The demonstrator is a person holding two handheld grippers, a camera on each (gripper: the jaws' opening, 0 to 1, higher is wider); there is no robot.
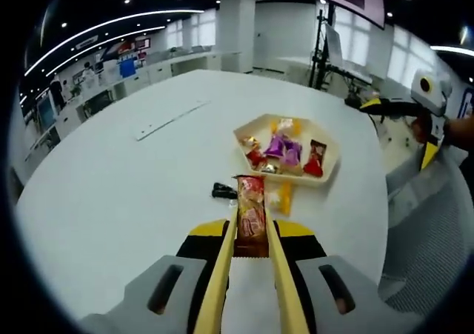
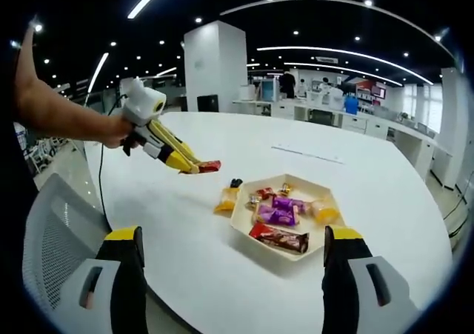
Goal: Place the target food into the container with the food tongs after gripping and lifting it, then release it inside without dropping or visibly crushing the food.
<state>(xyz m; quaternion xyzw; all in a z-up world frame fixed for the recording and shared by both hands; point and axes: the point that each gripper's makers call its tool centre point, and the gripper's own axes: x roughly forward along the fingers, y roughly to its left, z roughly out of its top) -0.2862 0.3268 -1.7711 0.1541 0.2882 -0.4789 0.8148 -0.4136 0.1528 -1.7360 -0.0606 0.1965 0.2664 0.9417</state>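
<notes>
A red snack packet (image 1: 251, 208) sits pinched in yellow tongs (image 1: 248, 275) held by the left gripper (image 2: 159, 140), above the white table (image 1: 111, 201), at seven o'clock of the hexagonal tray (image 1: 329, 172). The right gripper (image 2: 233, 256) spreads wide, empty.

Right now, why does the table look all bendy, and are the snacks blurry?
In the left gripper view the fisheye lens bows the white table, and the snack bar in the tongs looks soft. In the right gripper view the tray looks sharper, and the ceiling lights curve.
</notes>
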